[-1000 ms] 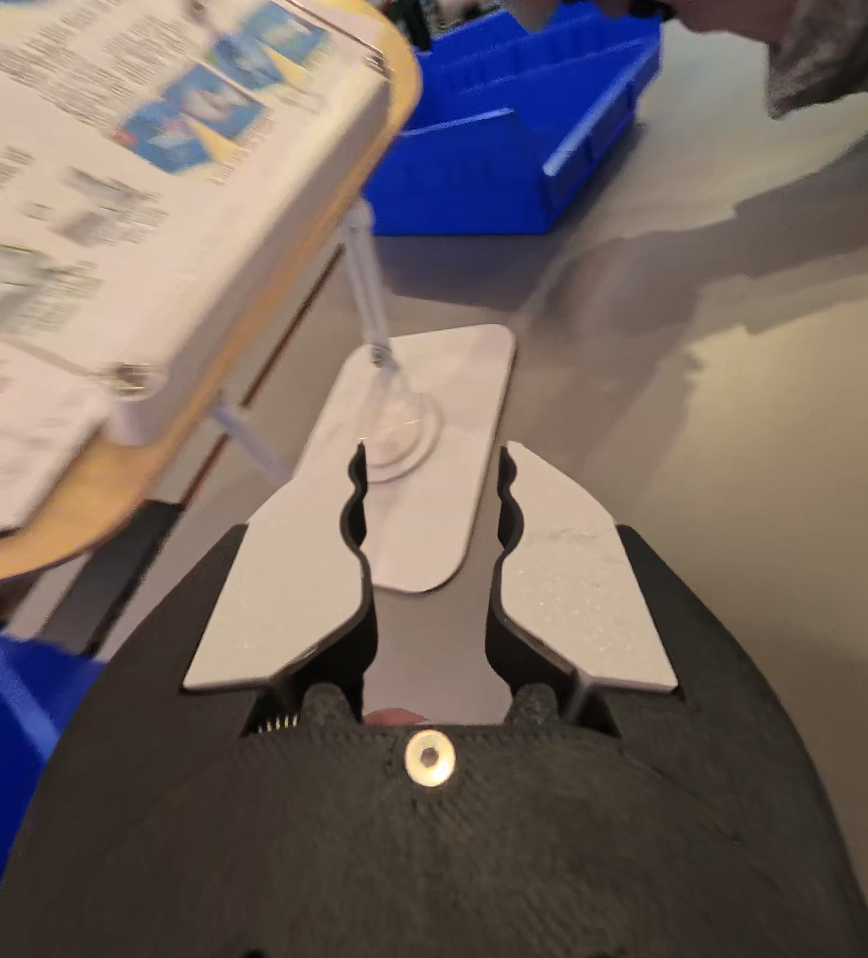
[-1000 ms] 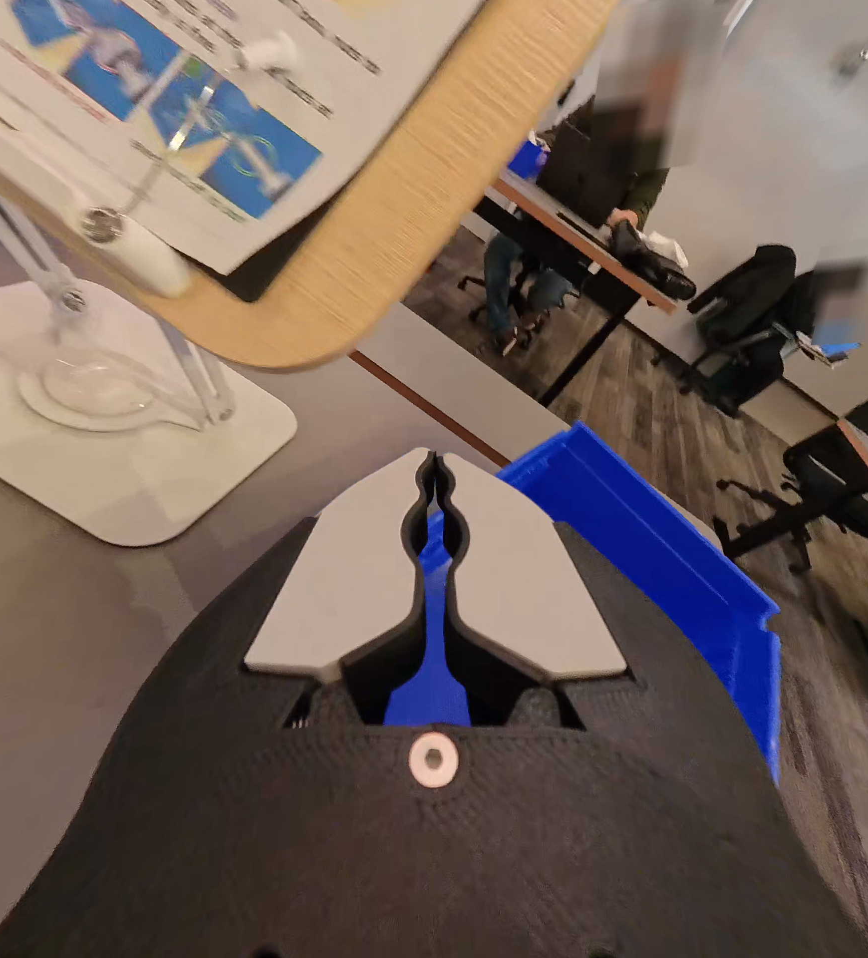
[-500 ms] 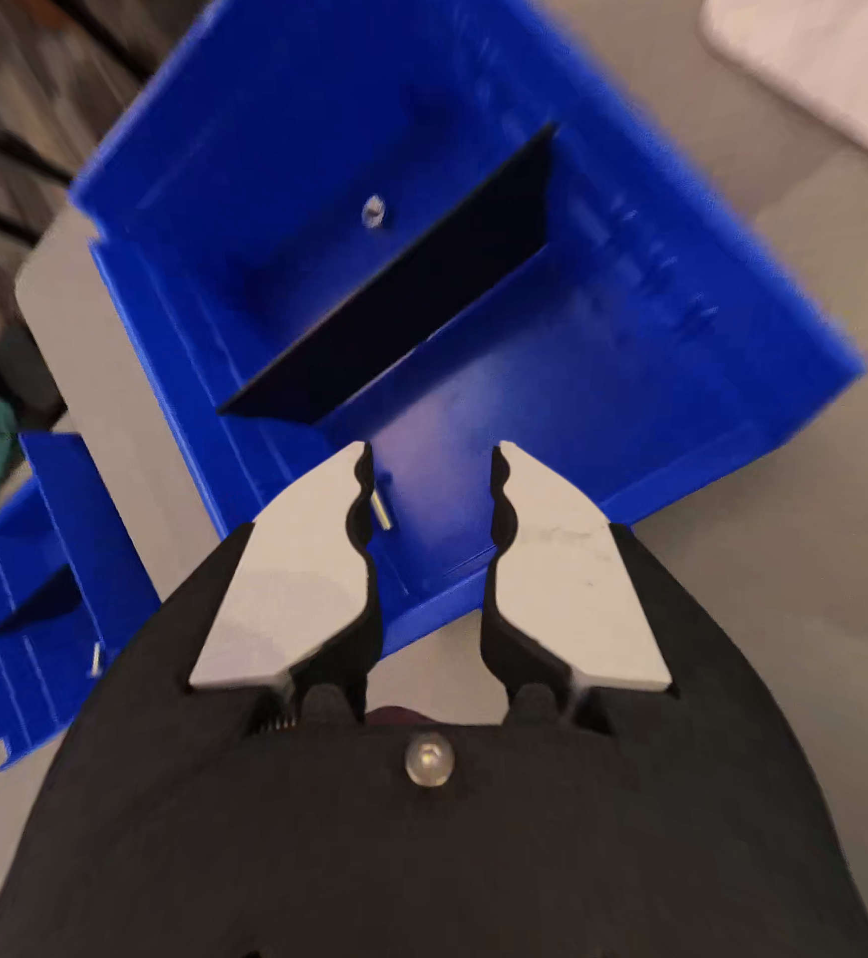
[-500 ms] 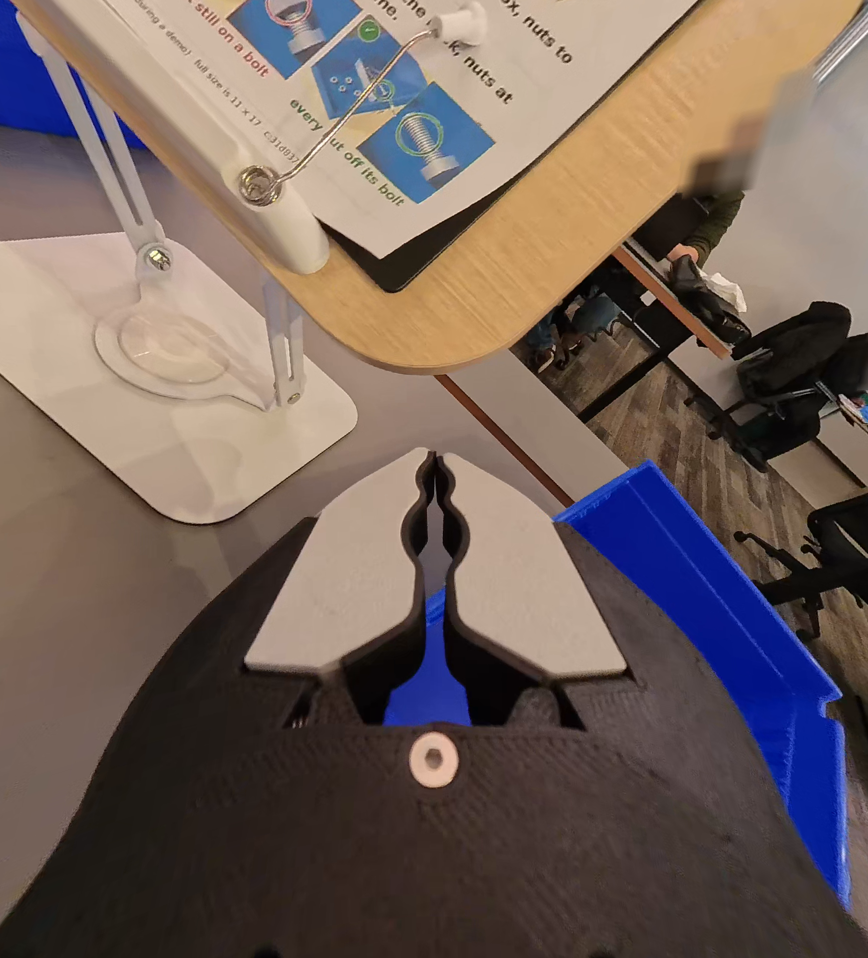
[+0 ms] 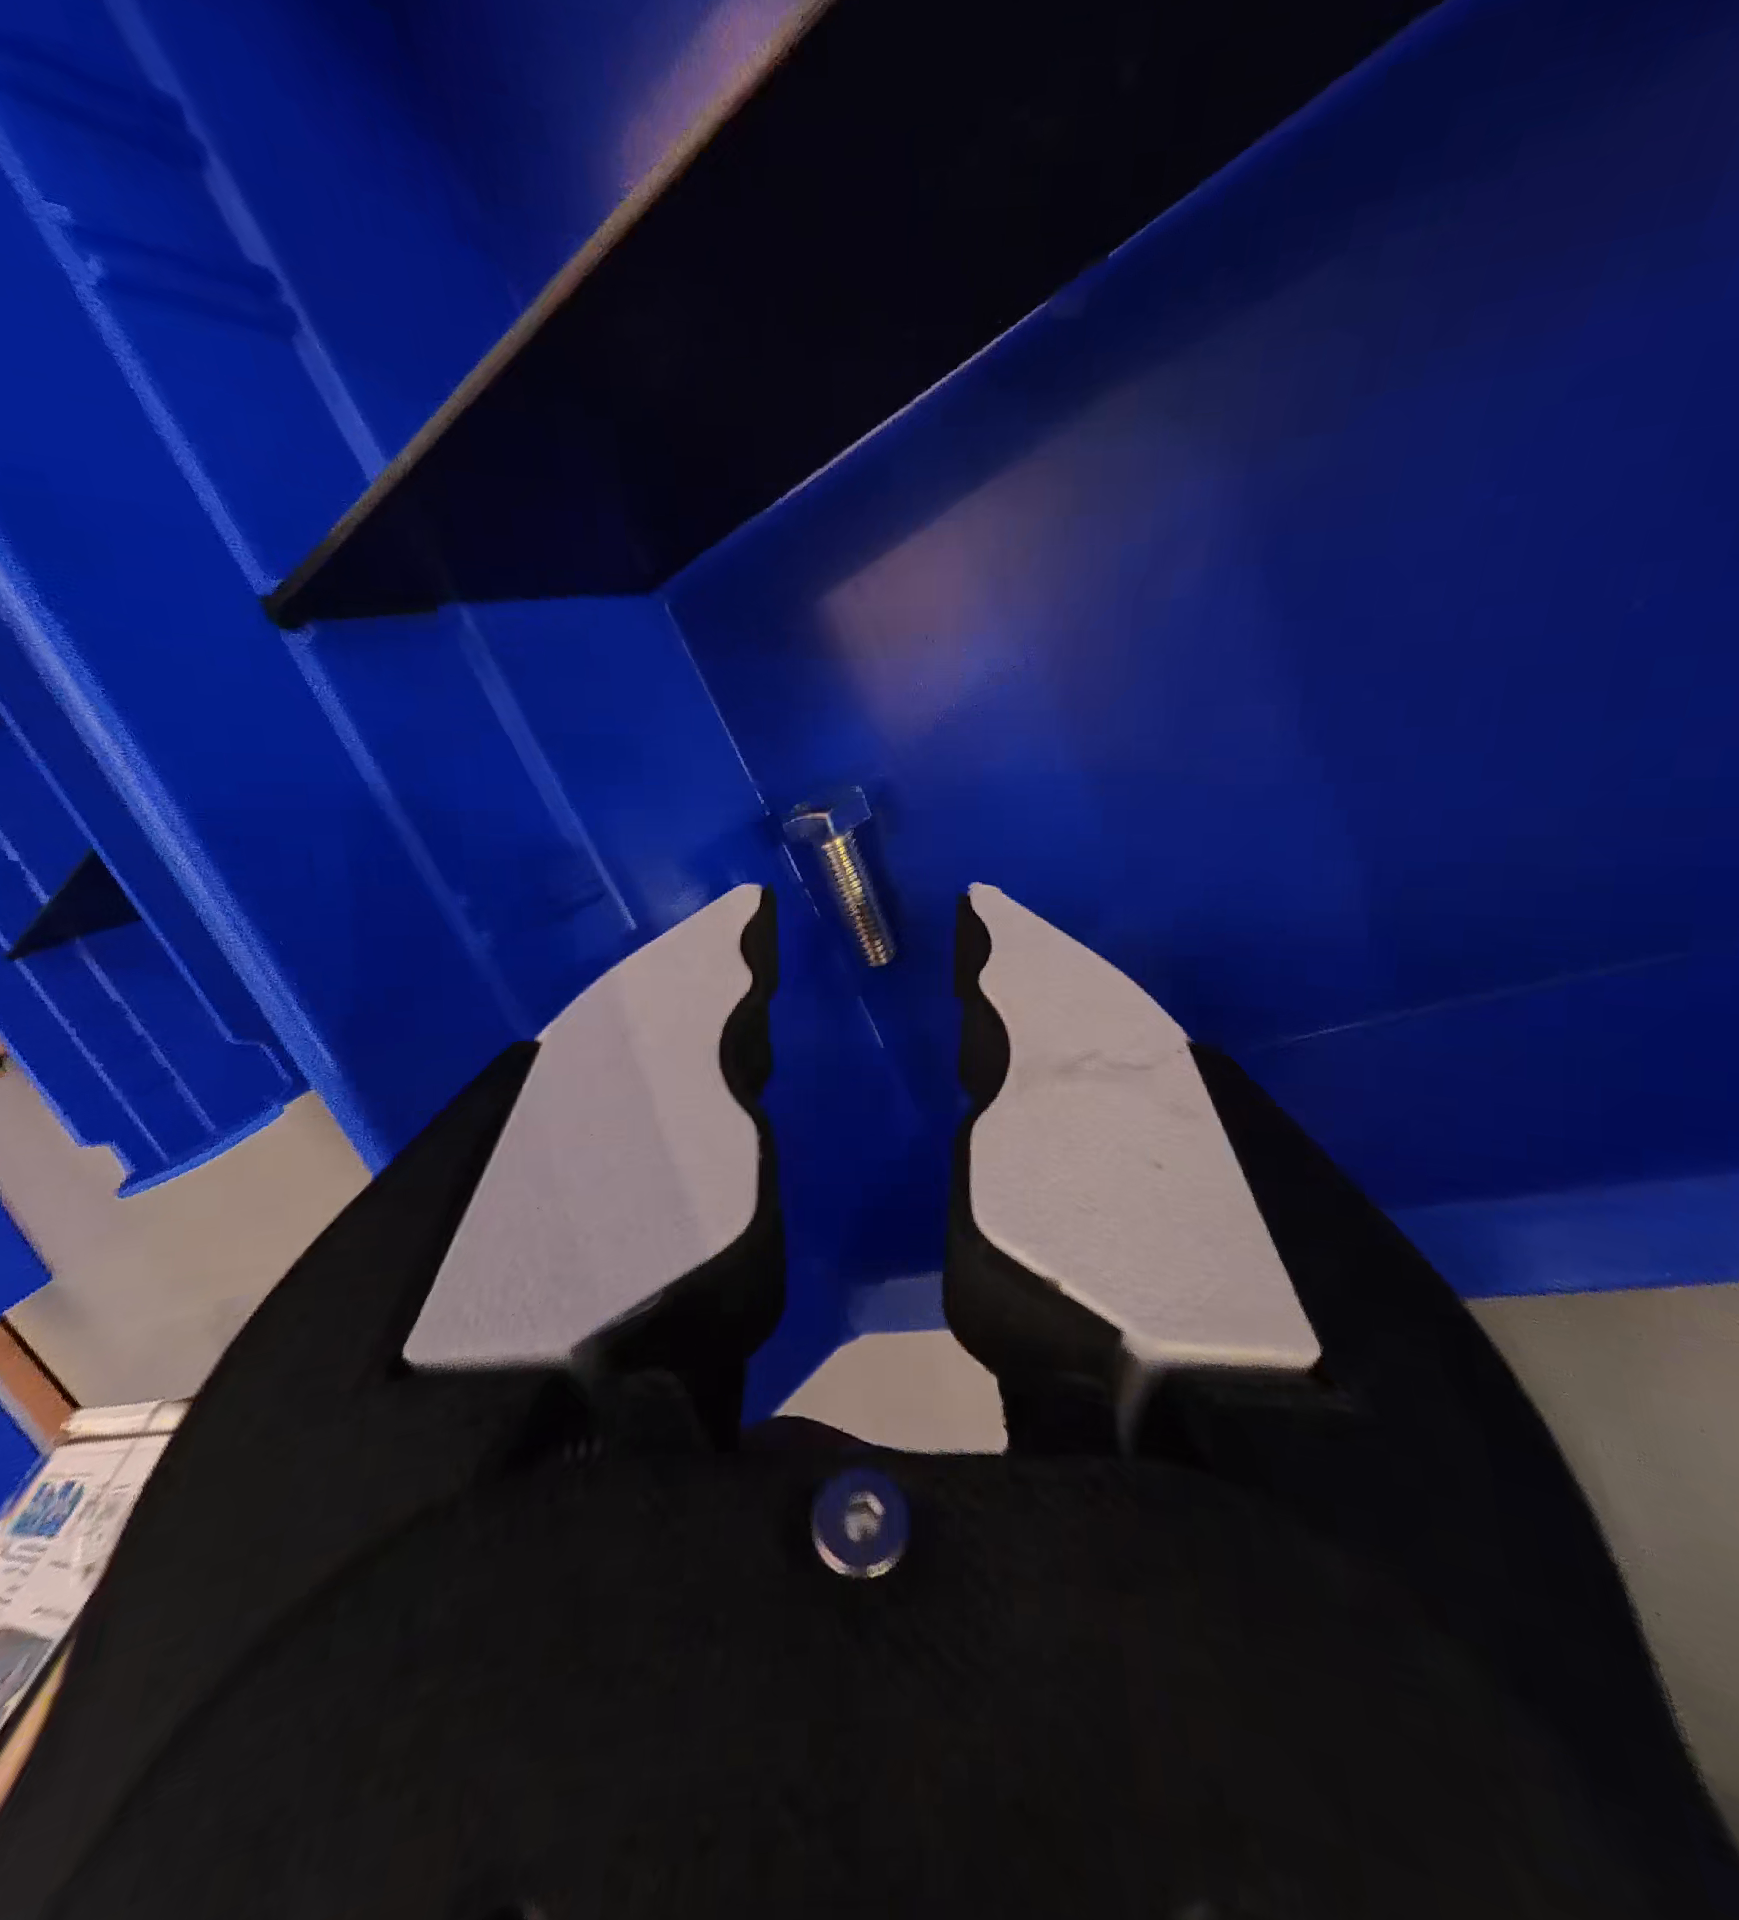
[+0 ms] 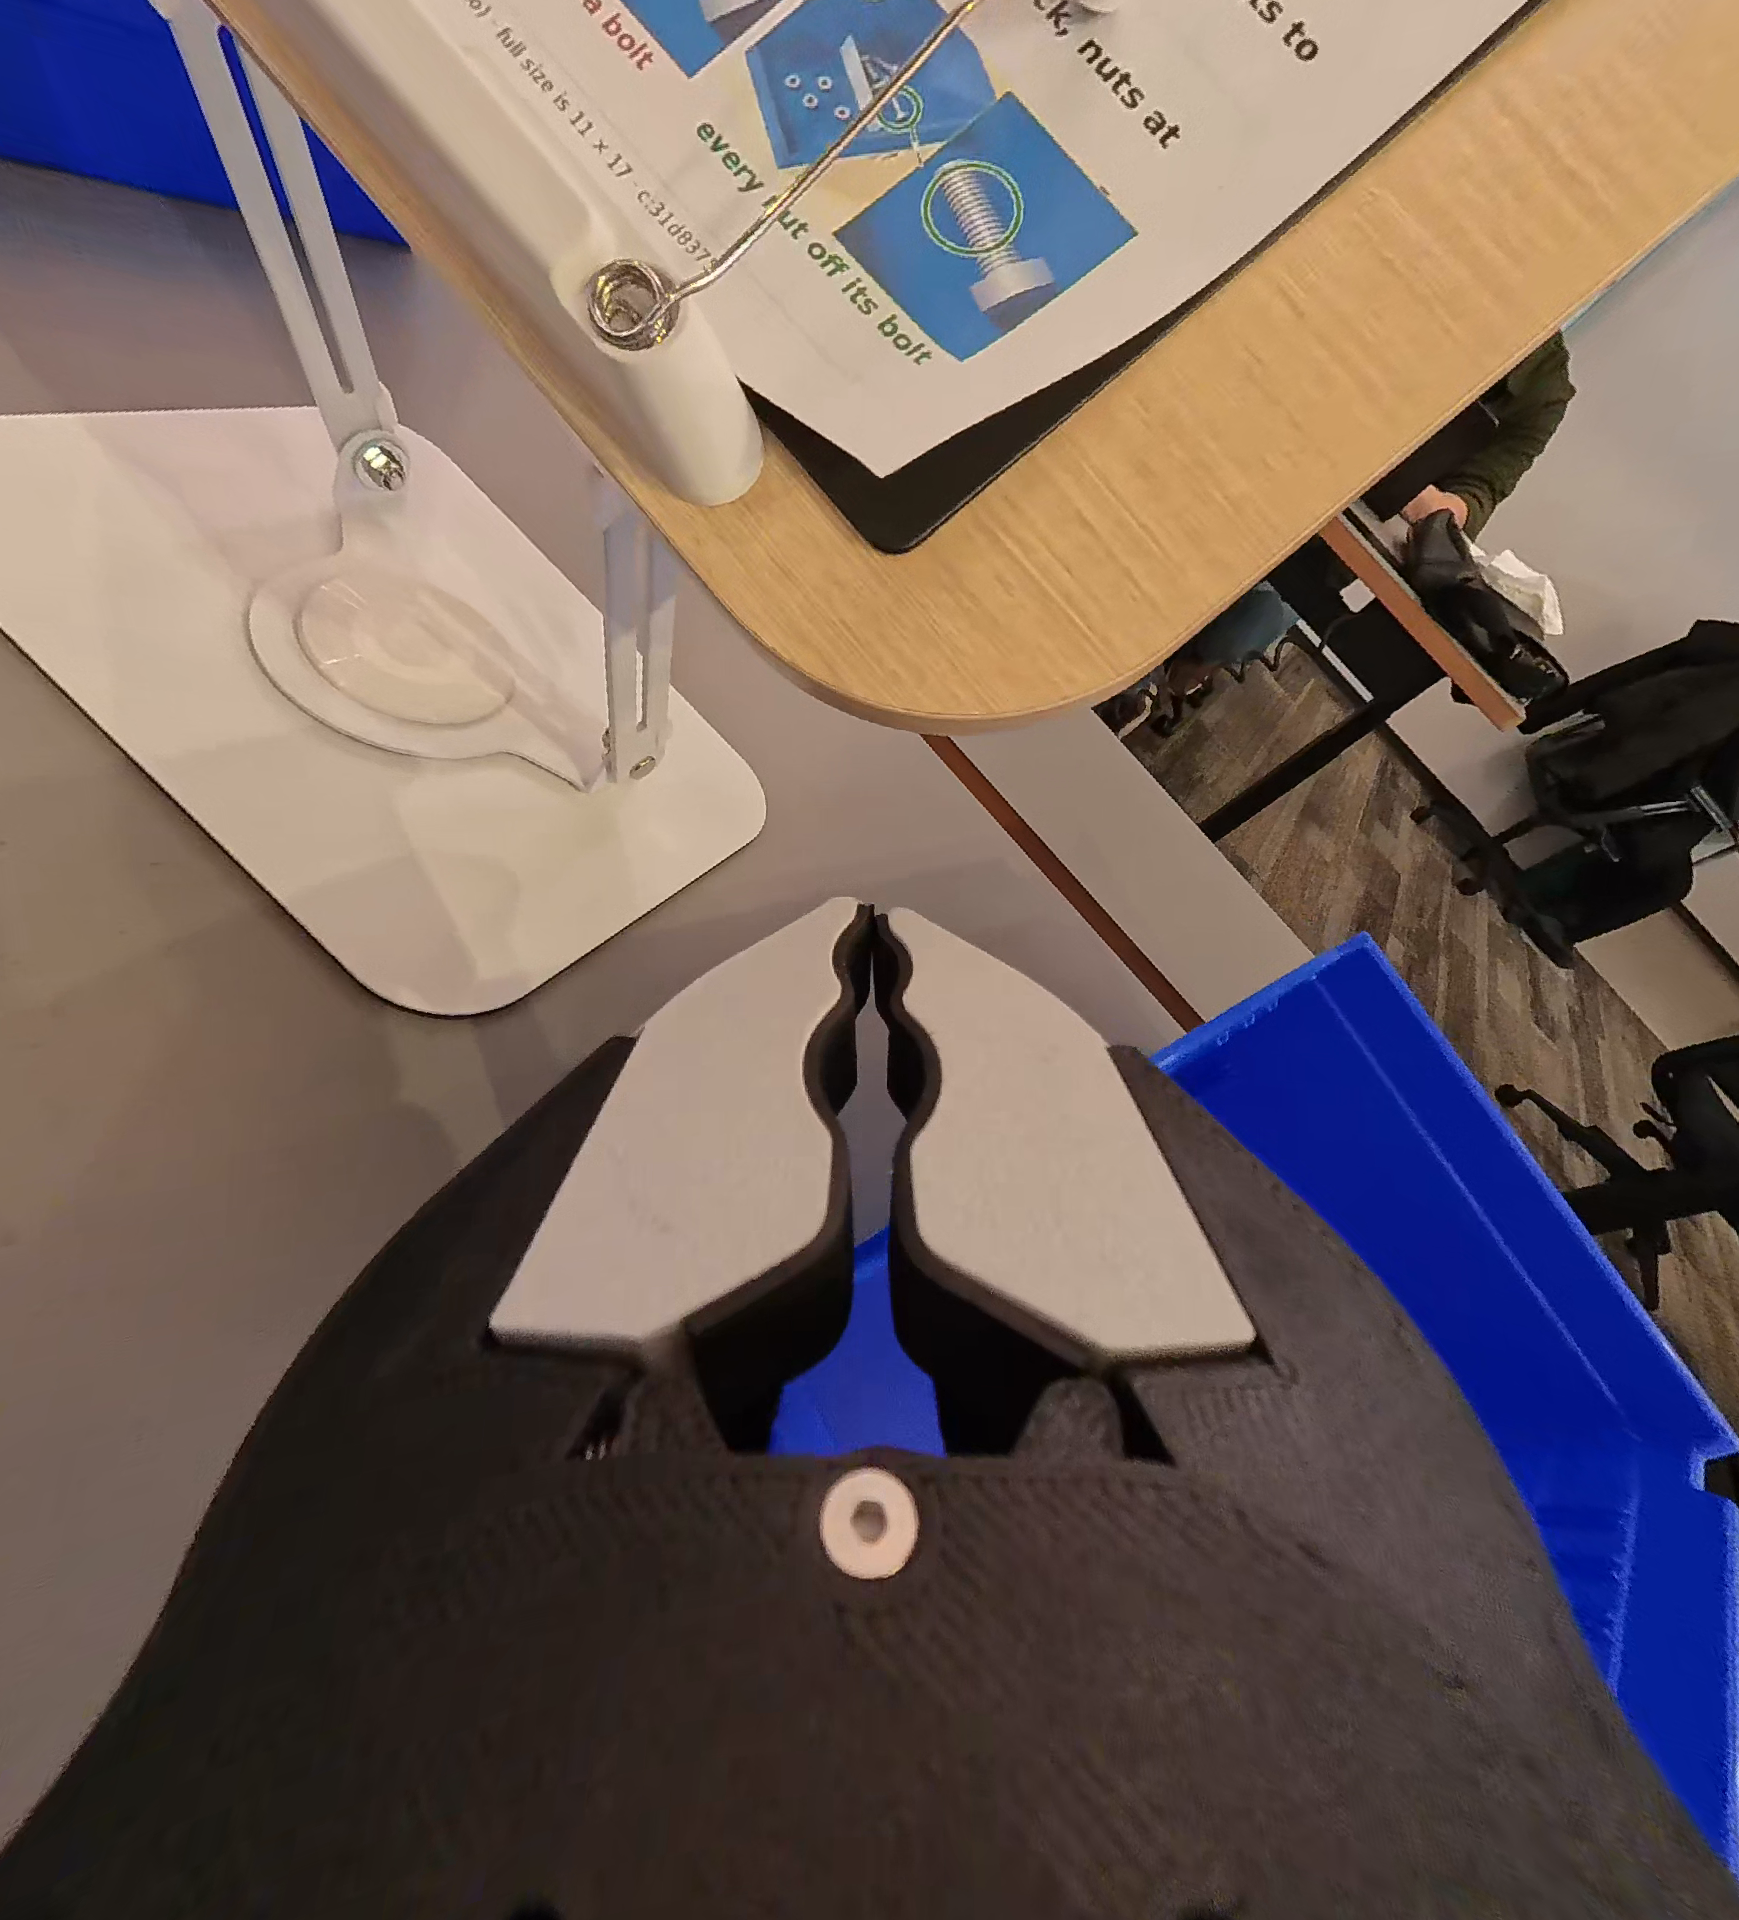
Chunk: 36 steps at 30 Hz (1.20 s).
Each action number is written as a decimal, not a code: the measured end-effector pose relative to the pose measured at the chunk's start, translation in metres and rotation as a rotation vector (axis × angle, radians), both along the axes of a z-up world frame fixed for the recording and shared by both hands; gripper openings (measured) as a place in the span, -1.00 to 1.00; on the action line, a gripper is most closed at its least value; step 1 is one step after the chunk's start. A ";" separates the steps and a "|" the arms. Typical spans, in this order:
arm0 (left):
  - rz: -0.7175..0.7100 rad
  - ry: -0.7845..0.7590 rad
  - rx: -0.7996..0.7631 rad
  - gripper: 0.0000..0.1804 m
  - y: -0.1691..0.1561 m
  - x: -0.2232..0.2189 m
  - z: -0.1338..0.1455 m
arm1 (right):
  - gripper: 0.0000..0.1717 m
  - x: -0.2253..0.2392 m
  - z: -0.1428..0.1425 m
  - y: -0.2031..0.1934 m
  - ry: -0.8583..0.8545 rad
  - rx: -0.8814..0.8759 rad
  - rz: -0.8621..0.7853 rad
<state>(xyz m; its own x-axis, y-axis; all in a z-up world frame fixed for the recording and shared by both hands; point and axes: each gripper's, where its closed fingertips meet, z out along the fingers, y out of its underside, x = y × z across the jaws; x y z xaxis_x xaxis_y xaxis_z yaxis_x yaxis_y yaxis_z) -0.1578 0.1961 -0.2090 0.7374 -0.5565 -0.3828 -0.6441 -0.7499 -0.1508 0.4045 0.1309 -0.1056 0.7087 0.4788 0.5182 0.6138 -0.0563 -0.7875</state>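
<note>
Grey tabletop under both my tongs. Left gripper partly open over blue plastic bin, small silver hex bolt between tips, untouched. Right gripper shut, bare, near white stand base.

**Colours and patterns around the blue bin**

The bin is saturated blue with a black divider. A silver bolt lies on its floor. Beside it, the grey table bears a white stand with a light wood-grain board. Beyond the bin, the floor is mottled brown-grey.
</note>
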 end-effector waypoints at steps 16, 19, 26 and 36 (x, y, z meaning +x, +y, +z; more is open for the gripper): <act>0.124 0.056 -0.138 -0.65 0.003 -0.021 -0.022 | -1.00 -0.001 -0.001 0.000 -0.014 -0.003 0.007; 0.101 0.092 -0.165 -0.80 0.002 -0.020 -0.024 | -1.00 0.000 0.001 -0.001 -0.015 0.001 0.007; 0.017 0.093 -0.164 -0.88 0.005 -0.018 -0.025 | -1.00 -0.001 0.001 -0.001 -0.012 -0.002 0.013; -0.235 -0.074 -0.215 -0.89 -0.012 0.036 -0.027 | -1.00 -0.001 -0.003 0.000 -0.008 -0.017 0.019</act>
